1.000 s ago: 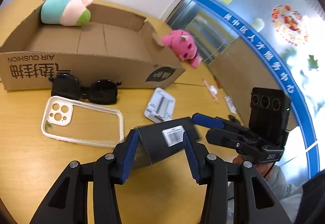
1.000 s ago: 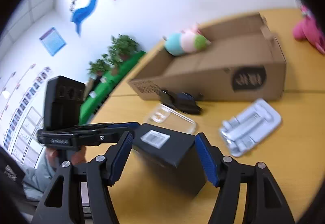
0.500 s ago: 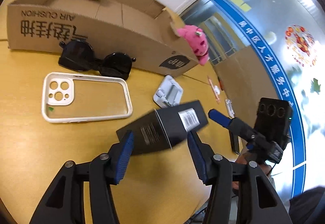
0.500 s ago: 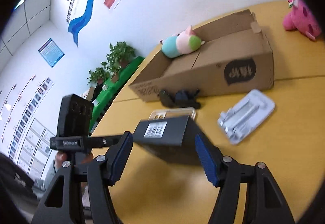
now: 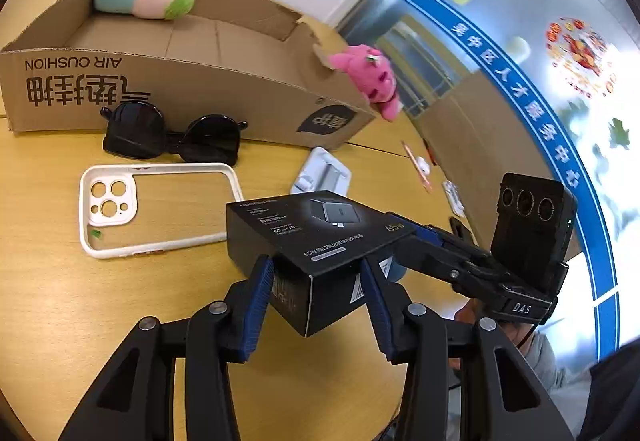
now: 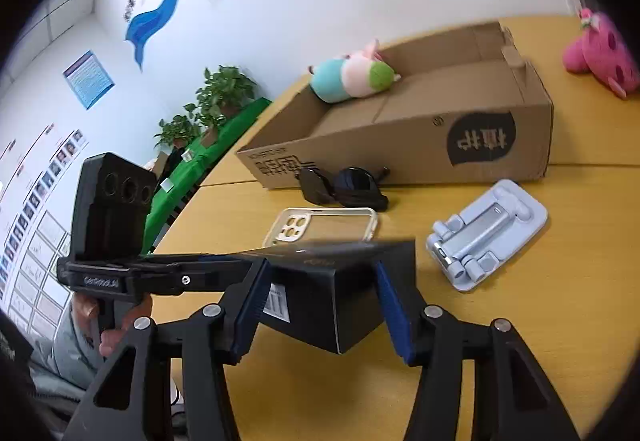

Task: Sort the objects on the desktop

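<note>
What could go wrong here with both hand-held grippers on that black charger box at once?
Both jaws have just been closing on the black cardboard charger box. The left hand-held gripper and right hand-held gripper each pinch only a corner, so the box may twist or slip out. Uneven pulling could crush its thin card. If it drops, it could land on the white clear-backed phone case right beside it.

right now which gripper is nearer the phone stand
Right. The right gripper sits just left of the phone stand; the left gripper is across the black box. Both just closed further on that box.
</note>
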A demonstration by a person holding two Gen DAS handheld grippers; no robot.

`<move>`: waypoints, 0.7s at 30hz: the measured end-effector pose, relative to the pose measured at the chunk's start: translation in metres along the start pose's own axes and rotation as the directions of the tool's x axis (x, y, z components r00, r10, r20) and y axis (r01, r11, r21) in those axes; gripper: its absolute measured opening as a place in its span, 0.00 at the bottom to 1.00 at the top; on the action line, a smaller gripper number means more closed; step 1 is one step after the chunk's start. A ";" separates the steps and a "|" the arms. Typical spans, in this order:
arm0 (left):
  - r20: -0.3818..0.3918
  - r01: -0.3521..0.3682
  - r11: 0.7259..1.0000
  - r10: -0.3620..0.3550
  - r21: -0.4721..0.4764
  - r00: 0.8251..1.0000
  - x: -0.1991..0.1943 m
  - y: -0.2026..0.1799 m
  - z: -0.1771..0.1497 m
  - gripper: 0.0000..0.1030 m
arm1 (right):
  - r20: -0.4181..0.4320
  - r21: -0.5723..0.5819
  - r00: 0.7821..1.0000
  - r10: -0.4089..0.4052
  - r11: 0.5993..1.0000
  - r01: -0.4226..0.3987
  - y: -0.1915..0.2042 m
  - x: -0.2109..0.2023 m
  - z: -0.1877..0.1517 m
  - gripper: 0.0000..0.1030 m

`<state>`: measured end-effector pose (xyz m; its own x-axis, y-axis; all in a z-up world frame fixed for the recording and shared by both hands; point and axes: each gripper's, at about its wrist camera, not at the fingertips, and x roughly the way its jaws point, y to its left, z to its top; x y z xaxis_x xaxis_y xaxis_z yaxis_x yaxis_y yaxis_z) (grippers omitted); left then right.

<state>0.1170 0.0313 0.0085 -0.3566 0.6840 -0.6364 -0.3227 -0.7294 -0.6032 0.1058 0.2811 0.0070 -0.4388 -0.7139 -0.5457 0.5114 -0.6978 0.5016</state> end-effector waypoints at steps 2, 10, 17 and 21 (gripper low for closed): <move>-0.027 0.004 1.000 -0.004 -0.012 1.000 0.000 0.007 -0.007 0.43 | -0.031 0.004 0.998 0.052 0.999 -0.052 0.002 -0.004 -0.012 0.51; -0.107 0.019 0.998 -0.026 -0.063 0.994 0.010 0.022 -0.025 0.44 | -0.137 0.127 0.987 0.087 0.989 -0.069 -0.018 -0.002 -0.046 0.52; -0.200 -0.029 0.998 0.019 -0.050 0.980 0.031 0.037 -0.032 0.65 | -0.240 0.128 0.965 0.101 0.989 -0.072 -0.018 0.014 -0.061 0.65; -0.235 0.071 0.996 -0.081 -0.050 0.969 0.045 0.036 -0.038 0.77 | -0.253 0.139 0.960 0.118 0.987 -0.084 -0.010 0.032 -0.069 0.71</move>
<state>0.1224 0.0363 -0.0603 -0.1131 0.7238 -0.6807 -0.3025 -0.6777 -0.6703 0.1373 0.2687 -0.0617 -0.1741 -0.7526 -0.6351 0.4386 -0.6367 0.6342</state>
